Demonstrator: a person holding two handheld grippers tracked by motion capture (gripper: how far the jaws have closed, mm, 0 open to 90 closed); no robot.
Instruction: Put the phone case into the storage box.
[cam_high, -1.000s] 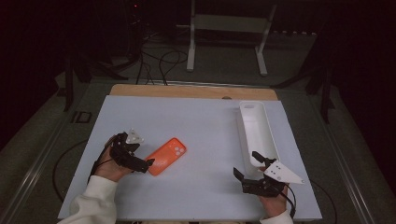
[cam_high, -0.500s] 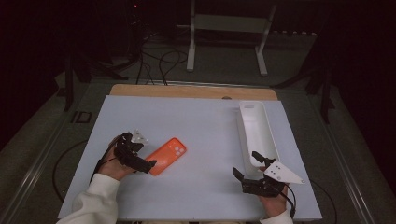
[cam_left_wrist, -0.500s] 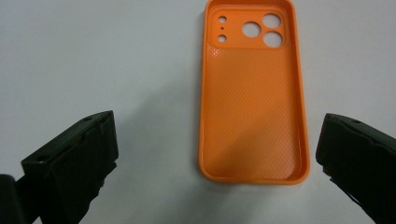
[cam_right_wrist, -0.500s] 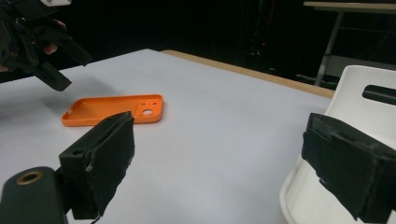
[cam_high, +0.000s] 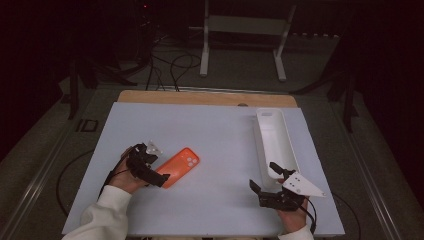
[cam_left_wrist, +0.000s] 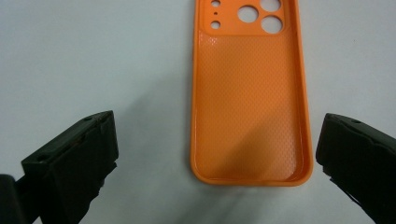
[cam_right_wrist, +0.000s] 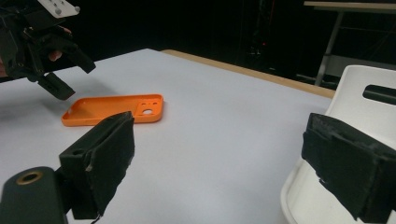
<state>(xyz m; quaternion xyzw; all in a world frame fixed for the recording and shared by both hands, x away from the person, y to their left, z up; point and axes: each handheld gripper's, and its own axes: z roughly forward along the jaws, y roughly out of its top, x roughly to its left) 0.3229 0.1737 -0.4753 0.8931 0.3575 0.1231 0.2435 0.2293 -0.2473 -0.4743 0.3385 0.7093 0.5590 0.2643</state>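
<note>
Toward the near-left part of the desk (cam_high: 210, 125) lies an orange phone case (cam_high: 180, 166), hollow side up, flat on the pale surface and well clear of every edge. Its long axis runs on a diagonal, the end with the camera cut-outs pointing toward the far right, the plain end toward the near-left corner. In the left gripper view the phone case (cam_left_wrist: 250, 93) stretches straight away from the camera, its plain end nearest, so the case's length lines up with the left tool's reach.

At that plain end hovers the left tool (cam_high: 162, 177), its jaws spread wide, one on either side of the case's width and touching nothing; closing them would likely pinch the two long sides. It is by far the nearer of the two.

Well apart, near the desk's near-right corner, the right tool (cam_high: 264, 178) also stands with its jaws parted and empty, just beside the near end of a long white tray (cam_high: 275, 142) that runs along the right edge. From the right gripper view the case (cam_right_wrist: 114, 110) sits across the desk, beyond reach.
</note>
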